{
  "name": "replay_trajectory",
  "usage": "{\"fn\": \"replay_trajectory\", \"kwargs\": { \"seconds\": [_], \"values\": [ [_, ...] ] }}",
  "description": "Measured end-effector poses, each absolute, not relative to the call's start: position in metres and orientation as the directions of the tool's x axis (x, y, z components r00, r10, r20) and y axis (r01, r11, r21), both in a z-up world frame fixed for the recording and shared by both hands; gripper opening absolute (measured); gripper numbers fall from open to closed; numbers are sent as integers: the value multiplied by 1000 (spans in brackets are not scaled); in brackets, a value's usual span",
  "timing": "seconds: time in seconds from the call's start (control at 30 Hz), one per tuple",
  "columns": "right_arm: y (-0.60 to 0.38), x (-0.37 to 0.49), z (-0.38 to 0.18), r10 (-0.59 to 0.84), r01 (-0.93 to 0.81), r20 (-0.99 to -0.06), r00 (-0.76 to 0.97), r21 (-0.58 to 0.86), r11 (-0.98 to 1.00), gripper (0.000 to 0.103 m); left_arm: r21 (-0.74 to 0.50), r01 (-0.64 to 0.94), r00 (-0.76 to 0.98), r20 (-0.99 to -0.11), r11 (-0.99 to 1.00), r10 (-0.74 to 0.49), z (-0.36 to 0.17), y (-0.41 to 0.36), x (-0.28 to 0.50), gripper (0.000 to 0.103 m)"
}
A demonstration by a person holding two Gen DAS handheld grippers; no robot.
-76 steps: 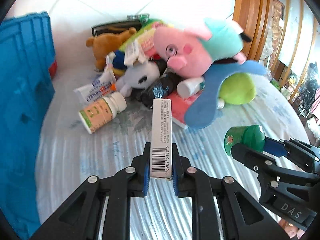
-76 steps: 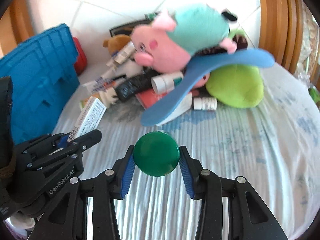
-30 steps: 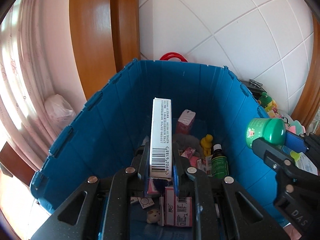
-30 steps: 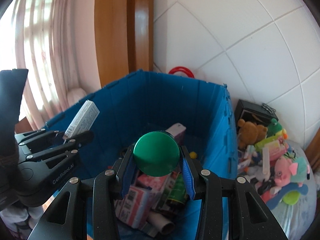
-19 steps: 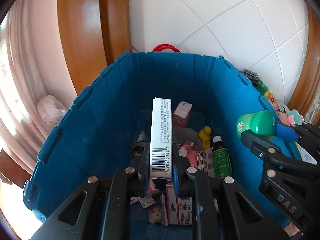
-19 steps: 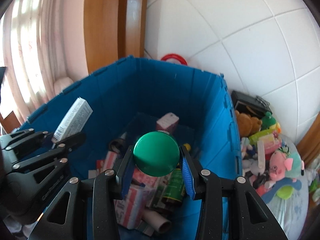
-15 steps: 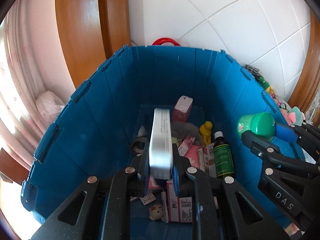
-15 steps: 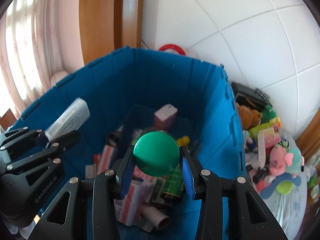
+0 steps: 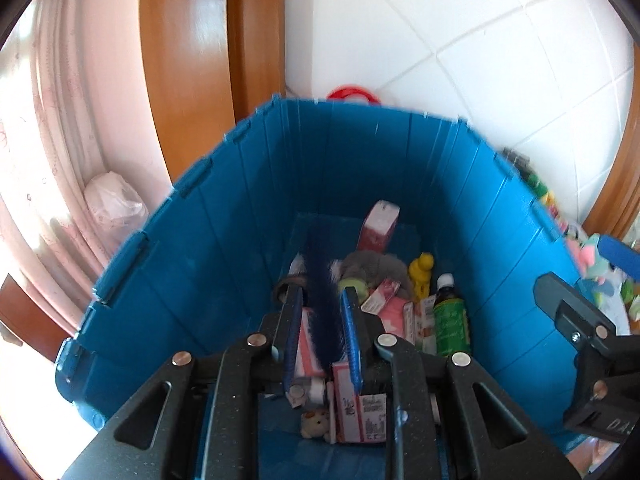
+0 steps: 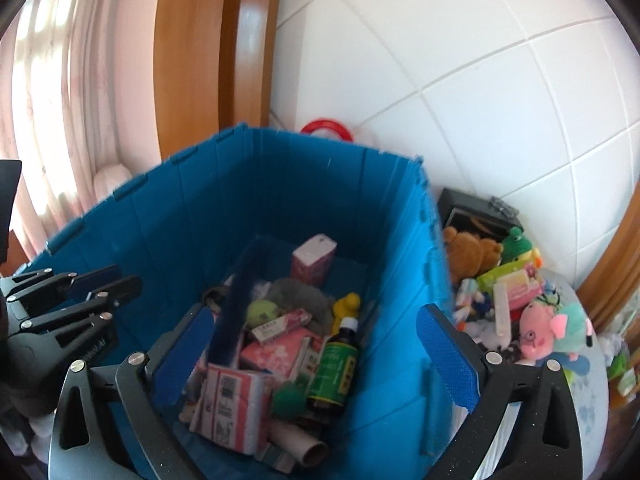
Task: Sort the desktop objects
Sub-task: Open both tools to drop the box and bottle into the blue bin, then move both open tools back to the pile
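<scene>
Now both tongs hang over the open blue plastic crate [image 10: 320,184], pointing down into it. The right tongs [image 10: 316,320] are opening and stand very wide, with nothing between their blue pads. In the right wrist view, a blurred round green jar [image 10: 288,400] lies among the boxes in the crate, at about 6 o'clock from the dark glass bottle with a green label [image 10: 334,364].

The left tongs [image 9: 322,320] are only narrowly parted and just easing apart. A dark blurred streak runs up between the pads. I cannot tell what it is, and no solid thing is gripped.

Deeper in the crate, a pink carton [image 10: 314,260] stands upright at 12 o'clock from the bottle, and a small yellow duck toy [image 10: 348,304] sits just above the bottle's white cap.

Outside the crate, at 3 o'clock, the cloth-covered desk [image 10: 588,412] carries a heap with a pink plush pig [image 10: 536,340] and a brown teddy bear [image 10: 468,252].
</scene>
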State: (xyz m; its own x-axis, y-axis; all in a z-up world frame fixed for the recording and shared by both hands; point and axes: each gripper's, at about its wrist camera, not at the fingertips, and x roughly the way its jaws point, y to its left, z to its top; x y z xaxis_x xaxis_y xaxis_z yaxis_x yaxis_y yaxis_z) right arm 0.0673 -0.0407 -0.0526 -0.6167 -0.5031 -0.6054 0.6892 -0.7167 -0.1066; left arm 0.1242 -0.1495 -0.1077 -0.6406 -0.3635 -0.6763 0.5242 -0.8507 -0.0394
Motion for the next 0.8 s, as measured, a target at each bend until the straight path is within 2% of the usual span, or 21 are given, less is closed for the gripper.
{"fn": "replay_trajectory", "kwargs": {
  "seconds": [0.17,0.33,0.53,0.8],
  "values": [
    [-9,75,-38,-558,685,-530,-638,-60,-726,103,-100,506,-751,-538,-856,-382,-81,-131,146,20],
    [32,68,-34,-550,641,-481,-683,-32,-767,103,-134,497,-780,-501,-857,-374,-76,-112,141,51],
    [102,36,-41,-496,563,-473,-728,0,-827,103,-149,459,-814,-465,-876,-348,-64,-66,121,53],
    [242,-59,-69,-430,457,-487,-761,68,-887,103,-116,383,-857,-416,-916,-306,-50,58,63,53]
  ]
}}
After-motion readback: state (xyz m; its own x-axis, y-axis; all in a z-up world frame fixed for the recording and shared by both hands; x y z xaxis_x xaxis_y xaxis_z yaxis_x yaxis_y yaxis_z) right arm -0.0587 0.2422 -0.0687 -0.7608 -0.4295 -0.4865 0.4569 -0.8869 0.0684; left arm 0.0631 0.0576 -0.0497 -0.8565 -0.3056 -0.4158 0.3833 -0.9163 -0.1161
